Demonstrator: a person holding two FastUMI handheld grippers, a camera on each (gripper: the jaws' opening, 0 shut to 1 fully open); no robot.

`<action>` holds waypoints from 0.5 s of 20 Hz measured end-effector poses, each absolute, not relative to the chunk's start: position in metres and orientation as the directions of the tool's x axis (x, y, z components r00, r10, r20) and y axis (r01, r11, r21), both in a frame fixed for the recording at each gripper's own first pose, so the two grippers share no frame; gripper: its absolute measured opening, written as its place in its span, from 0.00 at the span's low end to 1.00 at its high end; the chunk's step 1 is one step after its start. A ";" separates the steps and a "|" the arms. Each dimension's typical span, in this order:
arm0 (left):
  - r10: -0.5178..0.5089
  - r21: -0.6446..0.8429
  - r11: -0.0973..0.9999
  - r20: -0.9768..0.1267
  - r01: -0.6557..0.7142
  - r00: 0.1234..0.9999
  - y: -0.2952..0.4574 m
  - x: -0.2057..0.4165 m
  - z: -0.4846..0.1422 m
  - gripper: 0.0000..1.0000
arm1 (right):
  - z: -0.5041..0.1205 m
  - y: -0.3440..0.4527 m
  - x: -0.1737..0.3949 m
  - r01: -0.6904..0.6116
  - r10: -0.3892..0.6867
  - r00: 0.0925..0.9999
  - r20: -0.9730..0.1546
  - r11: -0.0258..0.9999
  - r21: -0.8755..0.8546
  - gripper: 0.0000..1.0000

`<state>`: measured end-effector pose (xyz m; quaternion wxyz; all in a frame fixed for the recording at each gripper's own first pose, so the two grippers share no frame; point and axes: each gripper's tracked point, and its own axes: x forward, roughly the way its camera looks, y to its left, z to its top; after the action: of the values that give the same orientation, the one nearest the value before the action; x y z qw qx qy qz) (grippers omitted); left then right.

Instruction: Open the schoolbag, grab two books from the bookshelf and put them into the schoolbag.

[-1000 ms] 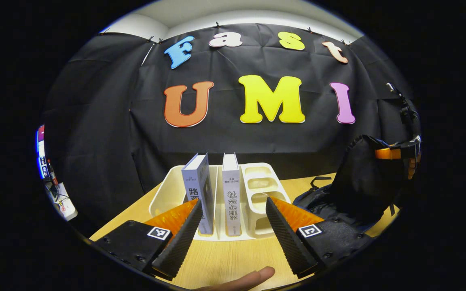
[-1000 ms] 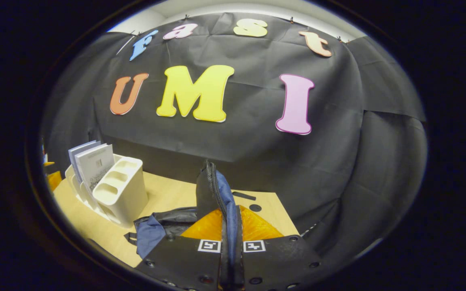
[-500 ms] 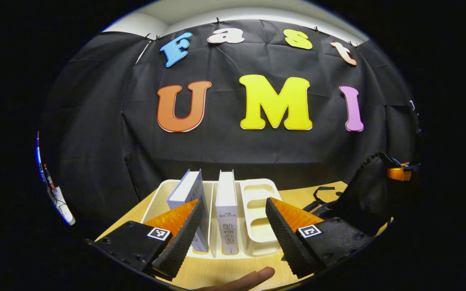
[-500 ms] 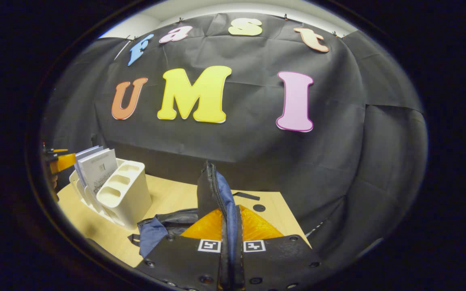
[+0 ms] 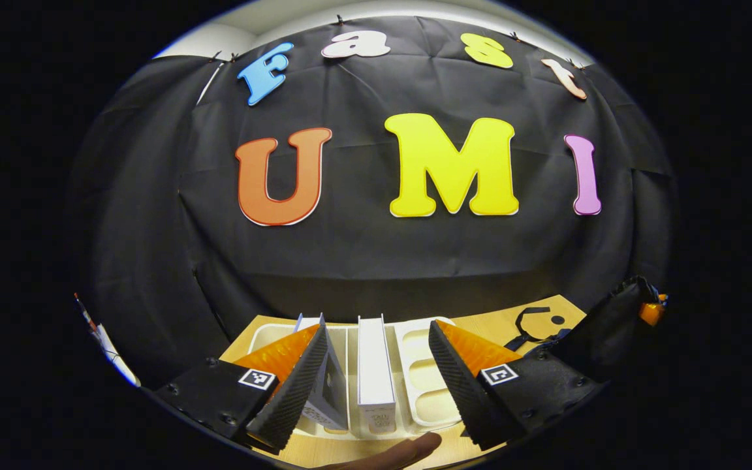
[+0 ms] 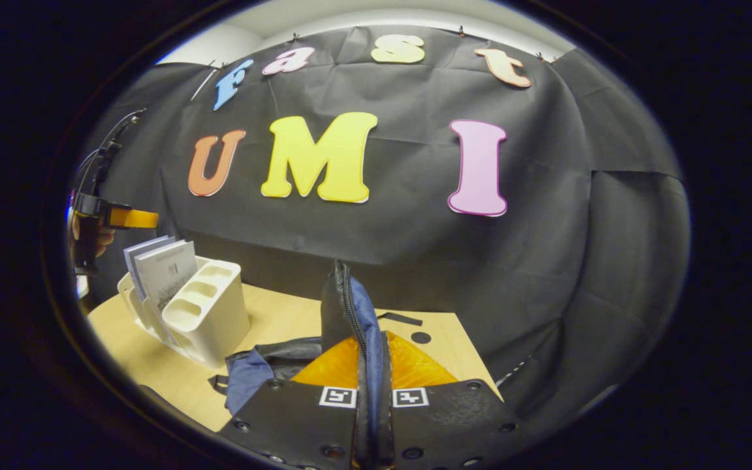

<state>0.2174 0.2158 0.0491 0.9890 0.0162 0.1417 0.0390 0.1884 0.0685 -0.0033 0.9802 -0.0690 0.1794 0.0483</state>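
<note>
Two white books stand upright in the white bookshelf (image 5: 418, 382): one book (image 5: 330, 395) leans beside my left finger, the other book (image 5: 375, 362) stands midway between my fingers. My left gripper (image 5: 376, 329) is open and hovers just above them, touching neither. The dark schoolbag (image 5: 601, 326) is at the right. In the right gripper view, my right gripper (image 6: 371, 346) is shut on the schoolbag's raised zipper flap (image 6: 343, 307), holding it up. The left gripper (image 6: 115, 217) hangs above the books (image 6: 164, 271) and the bookshelf (image 6: 209, 320).
The wooden table (image 6: 278, 320) carries the bookshelf at the left and the bag in the middle. The shelf's small side compartments (image 5: 425, 372) are empty. A person's fingertip (image 5: 408, 450) shows at the bottom of the left gripper view. Black cloth walls the booth behind.
My left gripper has moved forward and higher, ending over the tops of the books. The right gripper has kept still with the flap held up.
</note>
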 end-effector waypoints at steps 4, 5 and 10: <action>0.066 0.049 0.997 -0.395 -0.051 0.916 0.215 0.238 0.033 0.98 | -0.005 0.066 0.185 -0.129 0.080 0.931 -0.357 0.985 -0.115 0.05; 0.080 0.062 0.996 -0.424 -0.059 0.902 0.216 0.243 0.027 0.98 | -0.005 0.066 0.183 -0.133 0.083 0.930 -0.358 0.984 -0.117 0.05; 0.079 0.057 0.997 -0.586 -0.056 0.806 0.222 0.257 -0.010 0.97 | -0.009 0.065 0.179 -0.138 0.098 0.929 -0.357 0.986 -0.089 0.05</action>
<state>0.2570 0.2220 -0.0102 0.9502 0.0185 0.3091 0.0358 0.1795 0.0654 -0.0086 0.9805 -0.0561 0.1785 0.0602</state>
